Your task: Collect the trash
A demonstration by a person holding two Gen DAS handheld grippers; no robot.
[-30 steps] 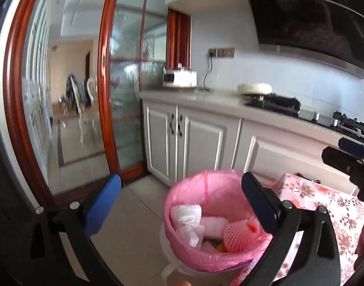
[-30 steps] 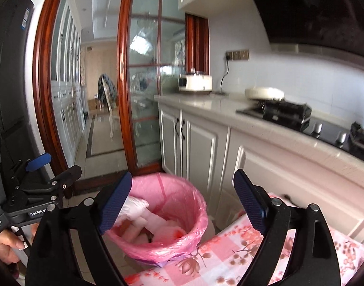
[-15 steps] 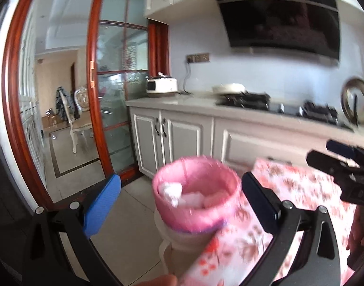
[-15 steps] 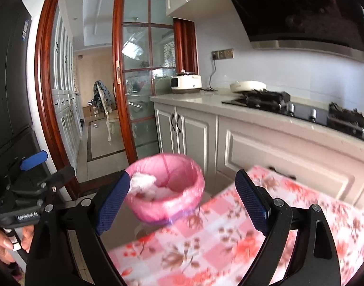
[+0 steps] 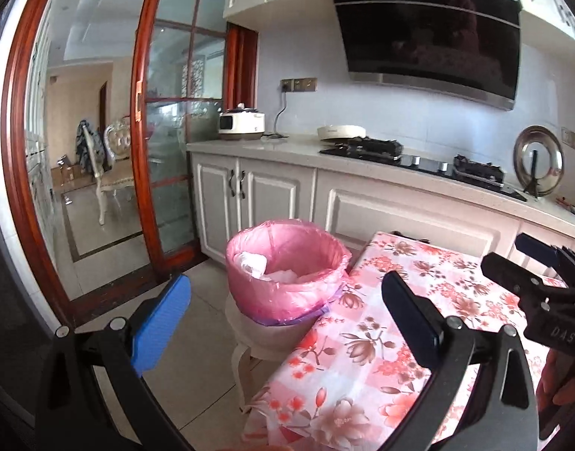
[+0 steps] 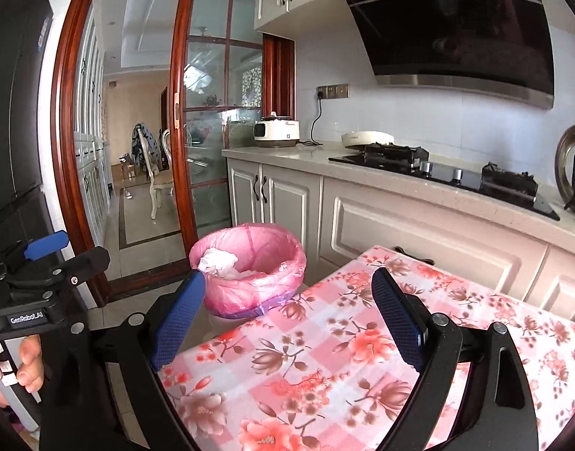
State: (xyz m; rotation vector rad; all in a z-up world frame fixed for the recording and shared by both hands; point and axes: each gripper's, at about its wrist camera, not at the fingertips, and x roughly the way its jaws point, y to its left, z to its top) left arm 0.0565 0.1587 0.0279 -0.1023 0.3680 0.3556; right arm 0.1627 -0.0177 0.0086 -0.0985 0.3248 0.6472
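2 tongs are recorded, both spread wide and both empty: the left tongs are held above the near corner of the table and the right tongs above its flowered cloth, with nothing between the pads of either. 1 trash bin, lined with 1 pink bag, is seen on 1 pale stool just beside the far left corner of the table; crumpled white trash lies inside it, at least 2 pieces, the exact count not being determinable. No loose trash is visible on the cloth in either view, so collection is judged near complete or complete, although the nearest part of the table is hidden behind the tongs. The following risks are noted. The bin is perched on a small raised stool at the table edge, and a sideways knock from either tongs is judged able to tip it and spill the contents onto the floor. The white wad stands close to the rim and could be dragged out if the bag were caught. The thin bag could be torn or pulled off the rim by a pad. The loose cloth could be snagged and dragged toward the bin. Beyond, 1 rice cooker and 1 hob are noted on the kitchen counter, well apart from the work.
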